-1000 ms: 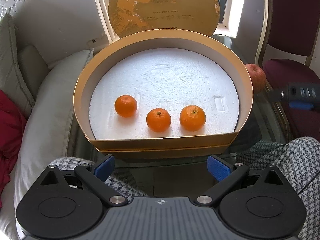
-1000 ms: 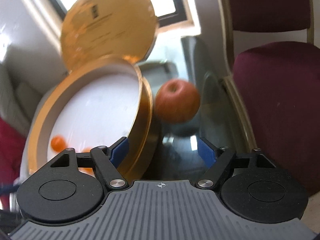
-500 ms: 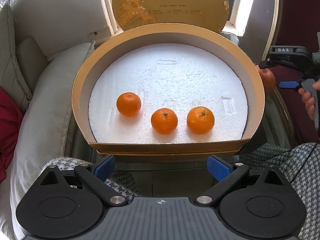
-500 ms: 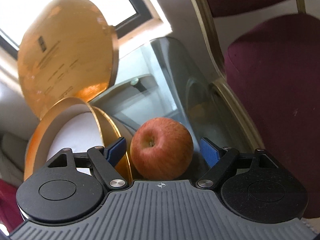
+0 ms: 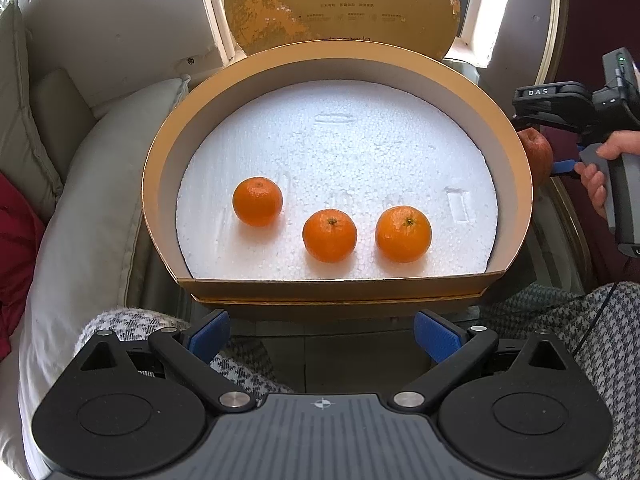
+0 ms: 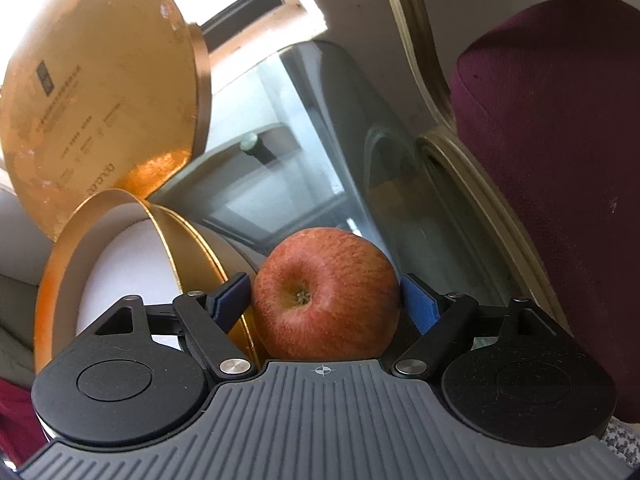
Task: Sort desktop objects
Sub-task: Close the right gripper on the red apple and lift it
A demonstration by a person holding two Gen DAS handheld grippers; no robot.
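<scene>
The right gripper point(image 6: 326, 296) has a red apple point(image 6: 326, 294) between its jaws: the blue pads stand one on each side of the fruit, the left pad at its flank and the right pad point(image 6: 418, 304) against its other side, so the jaws look closed on the apple, though full contact on the left pad is hard to confirm. The apple shows its calyx end toward the camera and sits on the glass tabletop point(image 6: 304, 128), just beside the outer wall of the gold gift box point(image 6: 188, 236), on the box's right side. A maroon chair point(image 6: 560, 160) stands beyond the tabletop edge to the right of the apple.

In the left wrist view the same apple point(image 5: 536, 152) peeks out behind the box's right rim, with the right gripper point(image 5: 560, 162) over it and a hand point(image 5: 600, 172) around the grip handle.

The left gripper point(image 5: 322, 336) hangs in front of the box's straight front wall, its jaws spread wide and holding nothing, over a houndstooth cloth point(image 5: 568, 320). Inside the gold gift box point(image 5: 160, 160), on a white foam liner point(image 5: 340, 152), three mandarins lie in a loose row near the front wall: a left mandarin point(image 5: 257, 201), a middle mandarin point(image 5: 329, 235) and a right mandarin point(image 5: 403, 233), all apart from each other. The round gold lid point(image 5: 340, 4) stands upright behind the box. A grey cushion point(image 5: 92, 184) lies to the box's left.
</scene>
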